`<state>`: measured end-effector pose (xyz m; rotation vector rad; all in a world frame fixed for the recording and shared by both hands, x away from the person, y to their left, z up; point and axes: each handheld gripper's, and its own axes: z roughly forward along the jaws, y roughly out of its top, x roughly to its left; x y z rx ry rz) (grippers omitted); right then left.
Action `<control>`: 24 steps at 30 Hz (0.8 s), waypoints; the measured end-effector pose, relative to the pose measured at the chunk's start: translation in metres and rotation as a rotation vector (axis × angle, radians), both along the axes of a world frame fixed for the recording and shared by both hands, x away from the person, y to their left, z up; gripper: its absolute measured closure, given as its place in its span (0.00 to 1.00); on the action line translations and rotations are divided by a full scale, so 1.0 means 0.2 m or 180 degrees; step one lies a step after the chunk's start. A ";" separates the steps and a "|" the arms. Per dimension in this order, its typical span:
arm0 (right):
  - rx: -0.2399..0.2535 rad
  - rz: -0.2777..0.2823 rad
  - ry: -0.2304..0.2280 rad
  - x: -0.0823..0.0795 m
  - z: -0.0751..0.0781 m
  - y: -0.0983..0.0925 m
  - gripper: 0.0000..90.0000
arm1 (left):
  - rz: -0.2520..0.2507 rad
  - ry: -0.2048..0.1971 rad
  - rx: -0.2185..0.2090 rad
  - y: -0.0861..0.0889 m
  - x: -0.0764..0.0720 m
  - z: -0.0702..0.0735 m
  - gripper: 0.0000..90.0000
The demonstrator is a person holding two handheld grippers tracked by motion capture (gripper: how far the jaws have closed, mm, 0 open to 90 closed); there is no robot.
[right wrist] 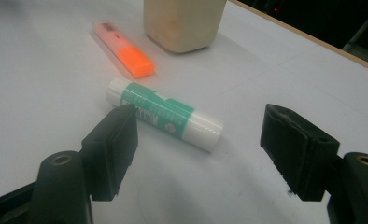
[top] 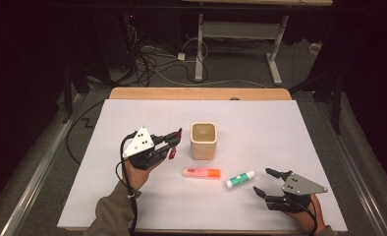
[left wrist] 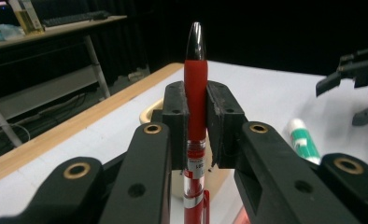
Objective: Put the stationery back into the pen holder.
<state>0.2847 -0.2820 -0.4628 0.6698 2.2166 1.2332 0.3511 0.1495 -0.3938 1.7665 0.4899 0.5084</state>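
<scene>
Worktop from the high view: the left tongs (top: 176, 139) are closed on a red pen (top: 172, 153) and hover just beside the beige cup (top: 203, 140), on its left side. An orange highlighter (top: 201, 173) and a green-and-white glue stick (top: 239, 179) lie in front of the cup, near each other but apart. The right tongs (top: 267, 183) rest low near the front right, jaws wide apart and holding nothing, close to the glue stick.

Left gripper view: the pen (left wrist: 195, 98) stands upright between the two black pads, clamped near its red grip, with the black tip pointing up and away. The rim of the cup (left wrist: 149, 112) shows behind the jaws. I judge that the step in hand is to put the pen into the cup; to do it well, the hand should bring the pen above the opening, tilt it toward vertical, and let go only when the lower end is inside the rim, so that the cup is not pushed over.

Right gripper view: the glue stick (right wrist: 166, 114) lies across, a little beyond the open pads, not touched by them. The highlighter (right wrist: 124, 49) and the cup (right wrist: 184, 23) are farther.

White worktop (top: 260, 118) has much free room behind and at the sides of the cup; its wooden far edge (top: 200, 93) is well apart from everything.
</scene>
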 end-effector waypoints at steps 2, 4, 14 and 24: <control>0.0000 -0.0004 -0.0007 0.00 0.00 0.00 0.31 | -0.0009 -0.0009 -0.0032 -0.01 0.01 0.01 0.86; -0.0003 -0.0007 -0.0015 0.00 0.00 0.00 0.31 | -0.0017 -0.0016 -0.0099 -0.03 0.02 0.02 0.86; -0.0006 -0.0011 -0.0027 0.00 0.00 0.00 0.31 | -0.0092 -0.0069 -0.0222 -0.12 0.07 0.09 0.86; -0.0016 -0.0027 -0.0063 -0.01 0.00 0.00 0.31 | -0.0158 -0.0113 -0.0309 -0.20 0.11 0.14 0.86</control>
